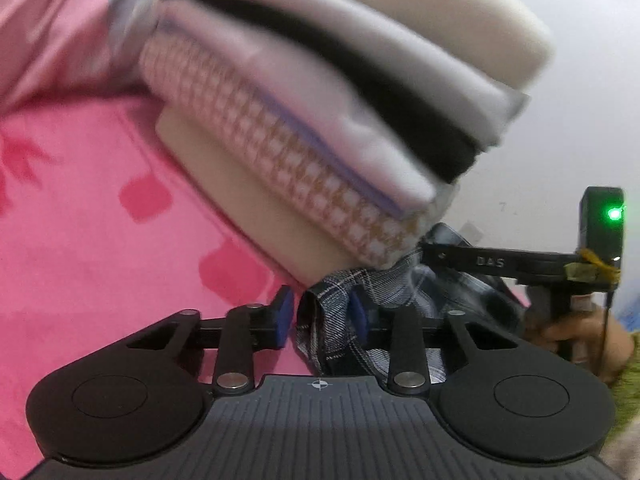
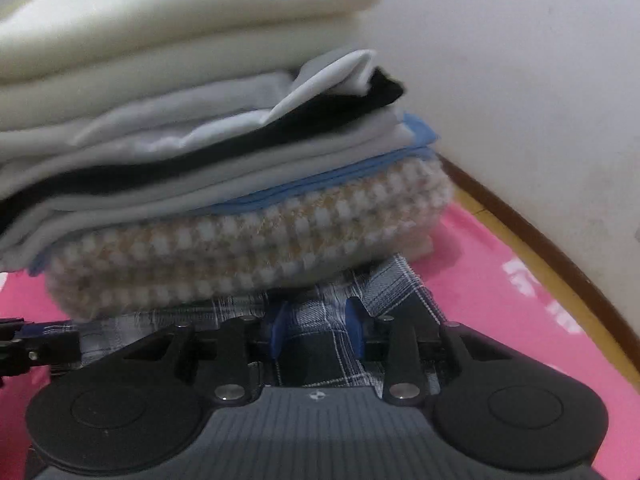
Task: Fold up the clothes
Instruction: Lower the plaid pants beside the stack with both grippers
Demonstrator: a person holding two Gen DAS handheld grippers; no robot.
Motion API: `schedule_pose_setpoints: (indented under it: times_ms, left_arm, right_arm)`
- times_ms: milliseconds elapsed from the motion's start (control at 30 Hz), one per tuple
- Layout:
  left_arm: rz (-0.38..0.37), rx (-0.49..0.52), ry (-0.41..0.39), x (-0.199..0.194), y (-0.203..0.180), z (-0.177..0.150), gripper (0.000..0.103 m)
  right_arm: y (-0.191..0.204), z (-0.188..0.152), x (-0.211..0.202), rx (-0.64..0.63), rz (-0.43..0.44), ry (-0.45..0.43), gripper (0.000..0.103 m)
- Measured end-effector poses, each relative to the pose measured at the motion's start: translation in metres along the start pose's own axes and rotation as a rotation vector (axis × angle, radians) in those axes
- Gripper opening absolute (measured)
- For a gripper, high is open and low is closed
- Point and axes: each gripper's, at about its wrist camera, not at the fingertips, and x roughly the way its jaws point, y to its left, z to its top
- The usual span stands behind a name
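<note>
Pink bedsheet [image 1: 100, 240] covers the surface, and on it stands a tall stack of folded clothes [image 1: 320, 100]: cream and white pieces on top, a black layer, pale grey ones with a blue edge, and a thick tan-and-white houndstooth piece [image 2: 248, 256] near the bottom. Under the stack's near corner lies a blue-grey plaid garment [image 1: 384, 292], its bunched fabric spilling out toward both cameras.

In the left wrist view the left gripper [image 1: 320, 316] sits low at the stack's corner. A fold of the plaid cloth stands between its blue pads; the cloth lies against the right pad, while a gap shows beside the left one, so the jaws do not clamp it and stand partly open. Farther right, the right gripper [image 1: 520, 264] reaches in from the side, held by a hand [image 1: 580, 336] at the edge of a green sleeve [image 1: 628, 376].

In the right wrist view the right gripper [image 2: 318, 328] has the plaid fabric running between its blue fingers [image 2: 354, 324], which stand apart; whether they pinch the cloth cannot be told. A white wall [image 2: 520, 80] and a wooden frame edge [image 2: 540, 240] lie behind.
</note>
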Motion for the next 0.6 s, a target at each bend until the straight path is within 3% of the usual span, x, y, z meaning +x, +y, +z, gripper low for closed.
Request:
schedule_pose_setpoints:
  times_ms: [167,333,500,600]
  left_arm:
    - [0.001,-0.035,0.053,0.005,0.005,0.006,0.013]
    - [0.037,-0.008,0.034,0.015,0.004,0.001,0.014]
    - [0.034,0.03,0.062,0.011,0.005,0.005,0.014]
    - [0.018,0.044,0.018,-0.001,0.011,0.004,0.019]
  right_arm:
    - [0.015,0.006,-0.006,-0.116,-0.049,0.057,0.034]
    - [0.006,0.004,0.007,-0.059,-0.025,0.021,0.034]
    - [0.007,0.0,-0.008,-0.076,-0.044,0.025,0.034]
    - [0.003,-0.007,-0.031,-0.014,-0.019,-0.051,0.035]
